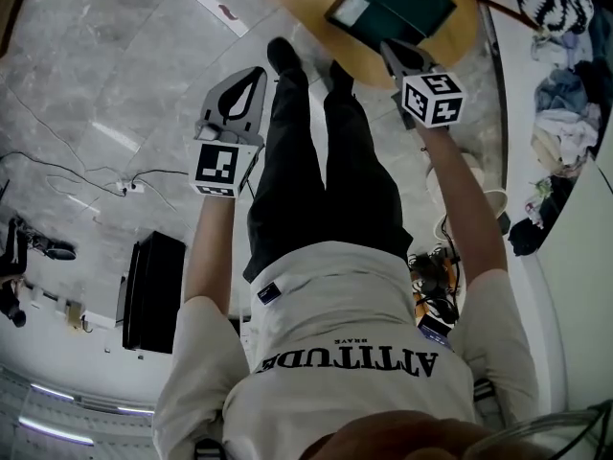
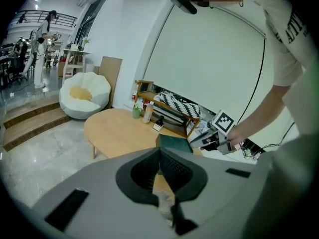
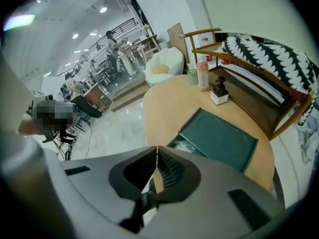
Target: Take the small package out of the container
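Observation:
A dark green container lies open on the round wooden table, its lid folded out flat. A small pale package sits in the box part, just beyond my right gripper. That gripper's jaws are shut with nothing between them. In the head view it hovers at the near edge of the container, with the package showing as a light patch. My left gripper hangs off the table over the floor, shut and empty. The left gripper view shows its closed tips and the container ahead.
Two bottles and a small dispenser stand at the table's far side, by a wooden rack holding a striped cushion. A white beanbag seat lies beyond. Cables and a black box are on the floor.

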